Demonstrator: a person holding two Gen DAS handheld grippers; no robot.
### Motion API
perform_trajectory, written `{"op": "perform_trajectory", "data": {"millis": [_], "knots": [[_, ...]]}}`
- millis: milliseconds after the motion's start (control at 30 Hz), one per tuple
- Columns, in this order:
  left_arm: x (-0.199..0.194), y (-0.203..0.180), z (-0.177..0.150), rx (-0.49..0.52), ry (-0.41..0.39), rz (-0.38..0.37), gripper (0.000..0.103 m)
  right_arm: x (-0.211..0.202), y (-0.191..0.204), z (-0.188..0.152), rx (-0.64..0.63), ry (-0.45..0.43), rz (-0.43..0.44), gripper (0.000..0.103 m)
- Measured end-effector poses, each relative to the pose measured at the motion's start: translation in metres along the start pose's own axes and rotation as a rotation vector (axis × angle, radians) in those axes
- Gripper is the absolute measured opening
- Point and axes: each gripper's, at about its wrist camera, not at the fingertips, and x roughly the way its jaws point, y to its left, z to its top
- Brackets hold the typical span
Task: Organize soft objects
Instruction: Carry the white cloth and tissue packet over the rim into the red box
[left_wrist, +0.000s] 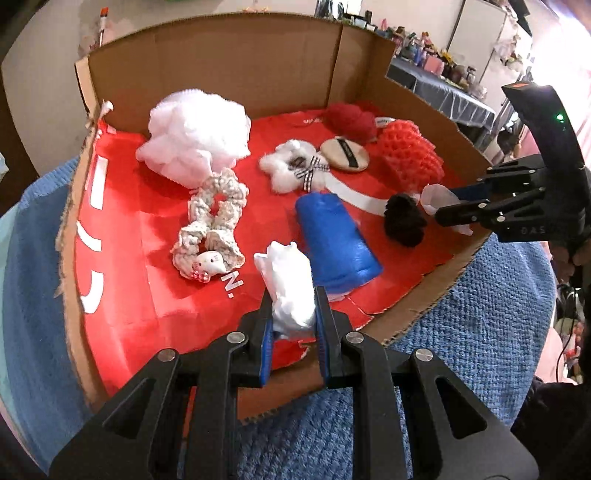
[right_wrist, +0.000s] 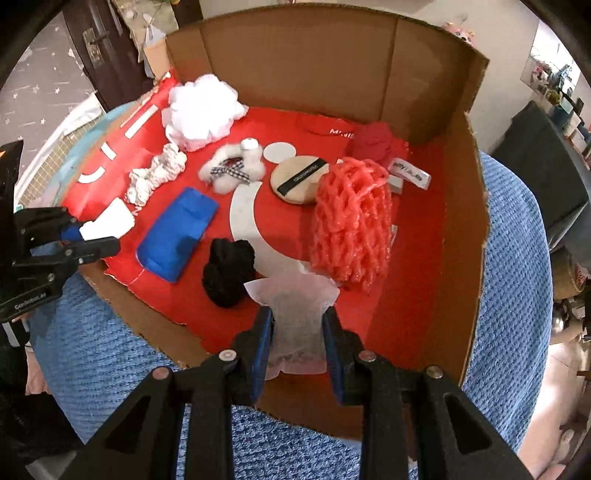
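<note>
Left gripper (left_wrist: 293, 325) clamps white plastic wad (left_wrist: 288, 284) over box (left_wrist: 240, 66) front edge; right gripper (right_wrist: 297, 332) clamps mesh pouch (right_wrist: 295, 310) beside black pompom (right_wrist: 227, 271).

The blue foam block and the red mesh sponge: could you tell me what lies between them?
The black pom-pom lies between the blue foam block and red mesh sponge, on the red liner's white curve; clearest in the right wrist view.

Left wrist view: rides the left tongs (left_wrist: 293, 325), looks steeply down, close, into cardboard tray (left_wrist: 240, 66) from its near-left edge. Right wrist view: same on right tongs (right_wrist: 297, 332), from near-right edge. Both share the red tray floor (right_wrist: 295, 122); each sees the other tongs
</note>
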Motion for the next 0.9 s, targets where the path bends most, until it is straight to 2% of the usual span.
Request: {"op": "perform_trajectory", "data": {"millis": [367, 667, 900], "knots": [[0.011, 0.004, 0.003, 0.002, 0.028, 0.001, 0.018, 0.014, 0.003, 0.005, -0.02, 0.047, -0.028, 0.03], [0.012, 0.006, 0.005, 0.0, 0.022, -0.009, 0.018, 0.02, 0.008, 0.005, -0.049, 0.038, -0.063, 0.032], [0.012, 0.005, 0.005, 0.006, 0.018, -0.005, 0.018, 0.023, 0.018, 0.002, -0.07, 0.043, -0.071, 0.042]]}}
